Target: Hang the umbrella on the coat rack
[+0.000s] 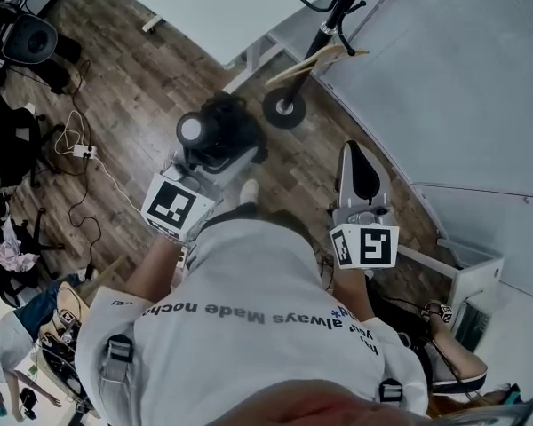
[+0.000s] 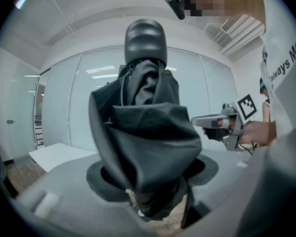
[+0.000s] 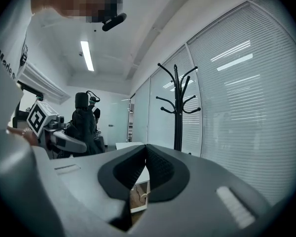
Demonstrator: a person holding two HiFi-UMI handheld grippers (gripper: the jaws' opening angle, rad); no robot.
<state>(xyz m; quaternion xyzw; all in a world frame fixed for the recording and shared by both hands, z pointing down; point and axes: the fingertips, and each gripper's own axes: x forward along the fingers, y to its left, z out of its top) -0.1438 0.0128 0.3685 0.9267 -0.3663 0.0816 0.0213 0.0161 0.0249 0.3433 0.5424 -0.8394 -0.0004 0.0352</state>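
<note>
My left gripper is shut on a folded black umbrella, which it holds upright in front of the person. In the left gripper view the umbrella's loose fabric fills the space between the jaws of the left gripper, and its rounded handle points up. The black coat rack stands ahead and to the right, its round base on the floor and a wooden hanger on it. My right gripper is shut with nothing in it. Past the right gripper the coat rack rises, hooks bare.
A white desk stands ahead, with its leg near the rack base. Cables and a power strip lie on the wooden floor at the left. A glass wall with blinds runs along the right. Another person is at the lower left.
</note>
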